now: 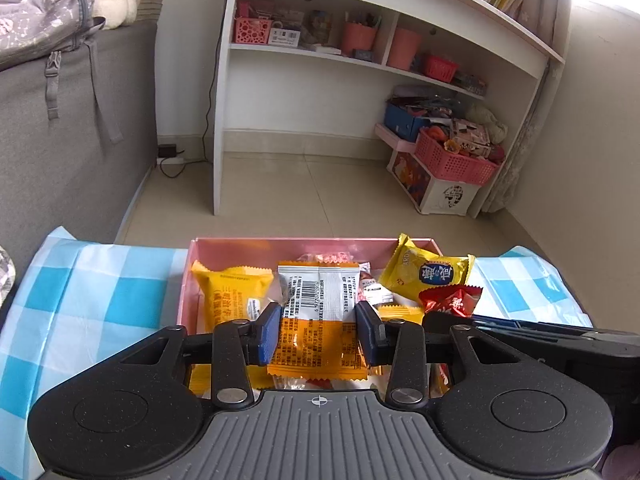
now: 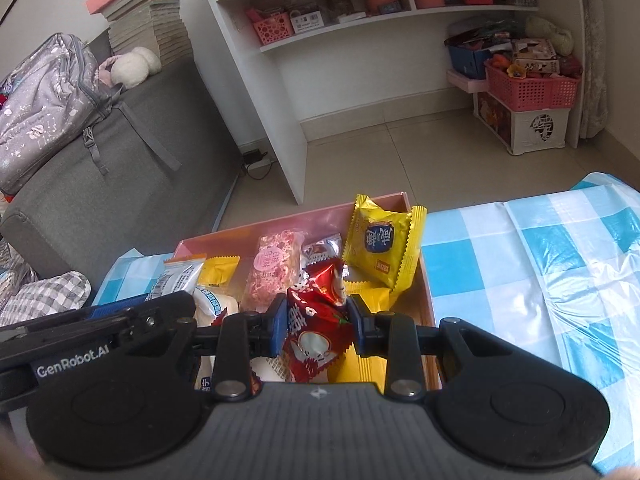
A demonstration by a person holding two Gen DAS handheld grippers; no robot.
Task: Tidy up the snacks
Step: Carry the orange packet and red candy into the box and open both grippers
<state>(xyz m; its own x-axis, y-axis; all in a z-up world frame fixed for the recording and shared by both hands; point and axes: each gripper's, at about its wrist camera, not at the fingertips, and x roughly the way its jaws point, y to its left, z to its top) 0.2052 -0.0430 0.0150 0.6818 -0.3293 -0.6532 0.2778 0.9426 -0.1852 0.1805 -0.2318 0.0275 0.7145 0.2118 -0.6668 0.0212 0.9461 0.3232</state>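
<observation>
A pink box on a blue-checked tablecloth holds several snack packets. My left gripper is shut on an orange and white packet with a barcode, held over the box. My right gripper is shut on a red packet, also over the box. The red packet and the right gripper show at the right of the left wrist view. A yellow packet leans on the box's right wall. A pink packet lies inside.
The blue-checked tablecloth covers the table on both sides of the box. A grey sofa with a backpack stands to the left. A white shelf unit and pink baskets stand on the floor beyond.
</observation>
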